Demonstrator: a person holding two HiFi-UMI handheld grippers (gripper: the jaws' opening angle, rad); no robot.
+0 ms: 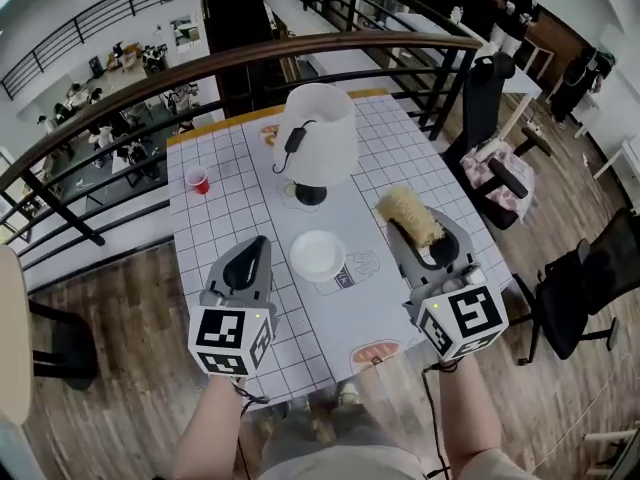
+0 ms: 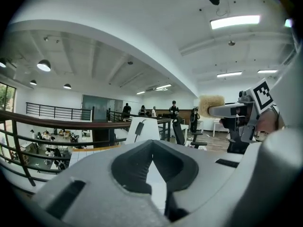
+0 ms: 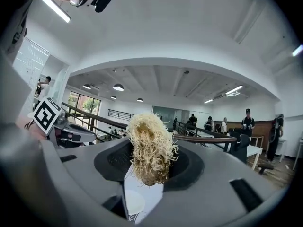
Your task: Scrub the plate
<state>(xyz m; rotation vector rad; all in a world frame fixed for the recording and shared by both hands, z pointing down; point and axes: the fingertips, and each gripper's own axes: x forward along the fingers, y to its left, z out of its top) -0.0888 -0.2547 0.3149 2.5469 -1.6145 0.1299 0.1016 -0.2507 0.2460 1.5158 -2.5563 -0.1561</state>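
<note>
**Scrubber gripped, plate not yet touched**

The fingers (image 3: 111, 162) of the right gripper (image 3: 149, 171) are clamping a straw-coloured fibre scrubber (image 3: 150, 136), which is sticking out past their tips. The left gripper (image 2: 152, 146) is carrying nothing, its fingers pressing together. Both are hovering over the near part of the bench (image 1: 230, 203). The white plate (image 1: 317, 255) is lying between them, touched by neither, just in front of the lamp (image 1: 318, 133). I judge the scrubbing is only being prepared. The next move is asking the scrubber to come down on the plate, and the left fingers probably must open to steady its rim.
</note>
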